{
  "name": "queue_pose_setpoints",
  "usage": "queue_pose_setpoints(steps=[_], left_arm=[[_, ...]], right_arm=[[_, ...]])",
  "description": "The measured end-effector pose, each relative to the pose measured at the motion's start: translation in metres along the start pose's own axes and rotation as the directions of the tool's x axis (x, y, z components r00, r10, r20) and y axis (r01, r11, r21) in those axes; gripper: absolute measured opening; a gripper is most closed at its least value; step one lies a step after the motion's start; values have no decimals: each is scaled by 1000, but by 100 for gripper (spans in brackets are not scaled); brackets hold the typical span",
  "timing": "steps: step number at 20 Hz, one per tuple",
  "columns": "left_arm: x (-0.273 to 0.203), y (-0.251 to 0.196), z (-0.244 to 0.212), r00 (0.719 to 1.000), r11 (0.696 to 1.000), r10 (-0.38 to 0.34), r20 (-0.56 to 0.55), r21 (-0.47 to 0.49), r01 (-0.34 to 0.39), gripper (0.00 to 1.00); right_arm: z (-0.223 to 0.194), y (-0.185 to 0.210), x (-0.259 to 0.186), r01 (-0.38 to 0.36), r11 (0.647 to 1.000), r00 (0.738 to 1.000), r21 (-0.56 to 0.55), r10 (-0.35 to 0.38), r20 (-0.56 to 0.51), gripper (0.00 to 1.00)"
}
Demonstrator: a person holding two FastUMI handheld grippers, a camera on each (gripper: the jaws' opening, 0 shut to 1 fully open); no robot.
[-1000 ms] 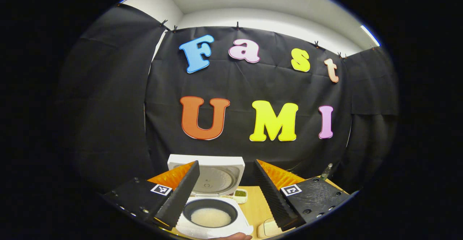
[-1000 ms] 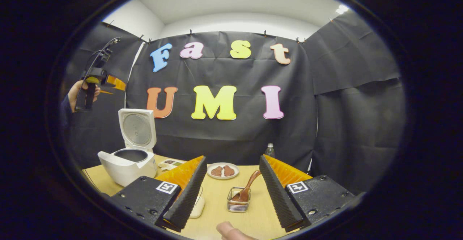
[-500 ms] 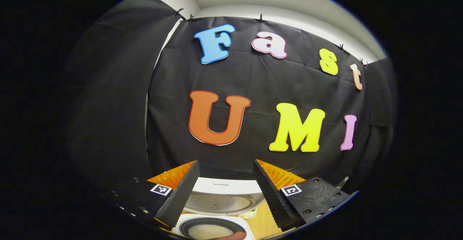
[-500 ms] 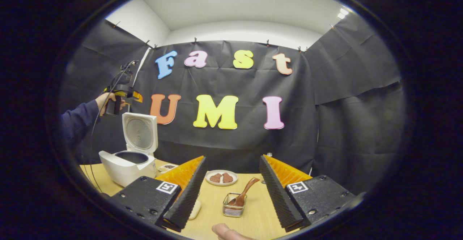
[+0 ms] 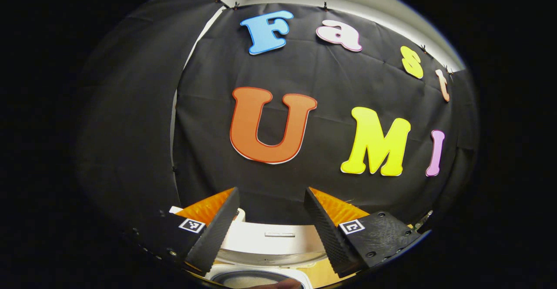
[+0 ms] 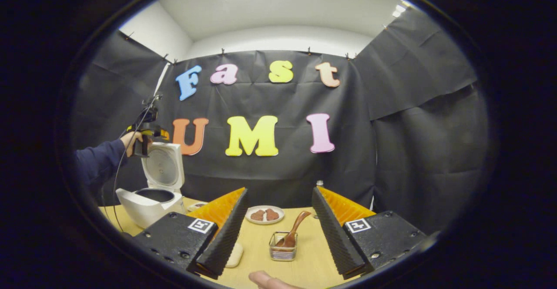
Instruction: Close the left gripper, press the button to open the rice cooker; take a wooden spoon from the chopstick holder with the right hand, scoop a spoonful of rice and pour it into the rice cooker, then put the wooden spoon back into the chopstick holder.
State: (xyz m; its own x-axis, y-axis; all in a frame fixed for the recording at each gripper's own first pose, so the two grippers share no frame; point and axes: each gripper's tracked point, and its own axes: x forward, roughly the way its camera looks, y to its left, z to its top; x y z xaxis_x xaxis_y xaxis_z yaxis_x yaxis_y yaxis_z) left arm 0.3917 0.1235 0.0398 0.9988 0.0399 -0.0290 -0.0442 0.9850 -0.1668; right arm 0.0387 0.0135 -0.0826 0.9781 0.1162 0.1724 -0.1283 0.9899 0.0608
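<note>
Rice cooker (image 6: 150, 193) lid up; left gripper (image 5: 270, 228) spread, lowered behind lid; right gripper (image 6: 278, 223) spread, steady.

We see a light wooden table (image 6: 256, 254) carrying the white rice cooker (image 6: 148, 199) at its left end, lid raised — a wire chopstick holder (image 6: 283, 250) near the middle, a small white plate (image 6: 264, 215) of brown food behind it, and a pale cream object (image 6: 235, 255) just left of the holder.
</note>
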Motion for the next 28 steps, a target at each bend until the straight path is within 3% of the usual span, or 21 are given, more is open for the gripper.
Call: queue_pose_setpoints(steps=[5,12,18,28], left_arm=[[-7,3,-13,998,987,61,-34,152,-55,95],[-53,1,-29,991,988,58,-117,146,-41,96],[-90,0,-48,991,987,53,-120,155,-34,95],[-141,-10,-112,975,984,48,-217,179,-8,94]], right_arm=[[-7,0,-6,-1,1000,1000,25,2,-17,93],[-8,-2,-29,-27,998,998,59,30,-56,93],[-16,-3,-52,-34,997,996,73,39,-80,93],[-20,-9,-85,-53,996,994,74,60,-91,93]])
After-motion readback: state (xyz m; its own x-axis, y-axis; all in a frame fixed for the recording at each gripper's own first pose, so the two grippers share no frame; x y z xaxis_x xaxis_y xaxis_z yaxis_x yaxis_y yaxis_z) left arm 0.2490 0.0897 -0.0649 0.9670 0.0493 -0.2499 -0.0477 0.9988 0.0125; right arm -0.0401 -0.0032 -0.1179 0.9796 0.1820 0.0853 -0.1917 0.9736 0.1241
